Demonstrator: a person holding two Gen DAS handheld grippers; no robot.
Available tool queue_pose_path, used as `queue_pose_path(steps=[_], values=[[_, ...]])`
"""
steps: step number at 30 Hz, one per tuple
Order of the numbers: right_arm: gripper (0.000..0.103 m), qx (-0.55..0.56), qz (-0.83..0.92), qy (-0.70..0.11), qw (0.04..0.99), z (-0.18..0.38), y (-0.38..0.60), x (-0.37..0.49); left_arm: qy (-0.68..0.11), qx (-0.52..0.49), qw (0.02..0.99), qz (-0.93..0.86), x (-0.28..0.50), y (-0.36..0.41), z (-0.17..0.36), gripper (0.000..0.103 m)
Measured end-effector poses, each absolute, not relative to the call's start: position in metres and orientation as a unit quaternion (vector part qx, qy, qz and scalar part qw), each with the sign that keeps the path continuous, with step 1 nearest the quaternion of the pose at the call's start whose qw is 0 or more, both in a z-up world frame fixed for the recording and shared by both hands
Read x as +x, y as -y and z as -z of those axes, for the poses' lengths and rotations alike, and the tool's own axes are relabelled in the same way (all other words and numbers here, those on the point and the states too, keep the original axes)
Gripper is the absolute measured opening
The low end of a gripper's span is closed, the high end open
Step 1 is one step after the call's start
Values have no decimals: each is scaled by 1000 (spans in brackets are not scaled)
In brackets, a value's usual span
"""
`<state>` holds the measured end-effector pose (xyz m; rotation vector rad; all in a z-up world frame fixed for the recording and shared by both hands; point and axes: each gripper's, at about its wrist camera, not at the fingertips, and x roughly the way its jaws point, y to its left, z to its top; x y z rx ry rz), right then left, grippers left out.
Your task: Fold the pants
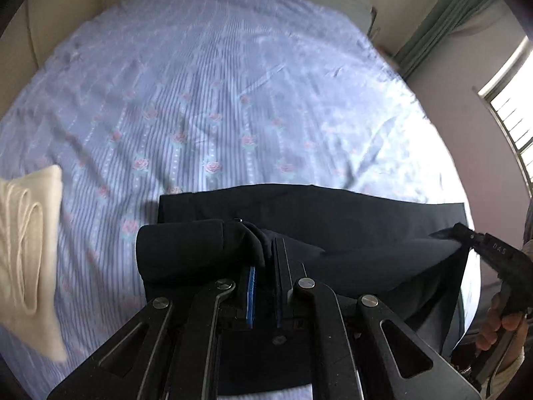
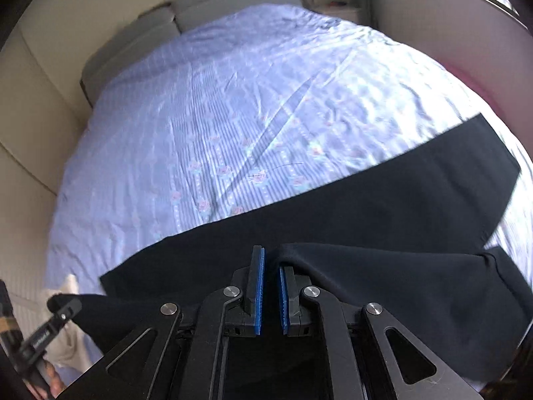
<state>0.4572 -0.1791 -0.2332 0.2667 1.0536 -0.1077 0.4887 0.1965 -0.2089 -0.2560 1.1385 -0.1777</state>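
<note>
Trousers (image 1: 333, 213), dark navy or black, lie across the near edge of the bed (image 1: 216, 100), one layer flat on the striped, rose-printed sheet and a second layer raised above it. You hold that raised layer at two points so the cloth hangs as a taut span between your hands and can be laid over the flat part as one fold.

Your left gripper (image 1: 266, 256) has its blue pads almost together, pinching a bunched edge of the fabric, which rolls over the left finger. Your right gripper (image 2: 271, 268) is likewise nearly closed; cloth drapes off its right finger, and in the left wrist view its tip nips a corner toward the bed's right edge, so I judge it gripped.

A cream knitted garment (image 1: 30, 250) lies apart near the bed's left edge, clear of the fold. Grey pillows (image 2: 206, 10) sit at the far end.
</note>
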Motion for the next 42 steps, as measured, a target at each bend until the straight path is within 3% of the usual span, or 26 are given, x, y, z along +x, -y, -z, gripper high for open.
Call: queue_pose_path(steps=[6,8,9,10,11,13,14,25,36,42], values=[[10,116,57,-548,827,271,172,501,-580,-114,804,71,523,-199,245,13],[14,102,62,-566,816,276,166,510,-592,-137,792,63,530,-204,249,14],[23,95,58,-566,817,273,162,510,-594,-146,789,59,531,-206,248,16],[36,92,51,-562,820,270,159,510,-595,-158,786,56,531,-208,247,22],[42,92,37,-557,825,264,155,508,-594,-167,785,53,531,-210,244,28],[55,94,15,-547,832,250,147,504,-567,-168,806,32,526,-215,227,76],[55,93,5,-539,837,240,143,501,-549,-159,820,20,523,-216,217,80],[58,111,-14,-479,871,154,166,392,-473,-24,872,128,446,-158,129,82],[59,172,77,-491,850,140,294,241,-438,43,869,228,333,-17,93,82],[59,198,99,-522,824,161,382,188,-465,53,857,215,300,57,101,89]])
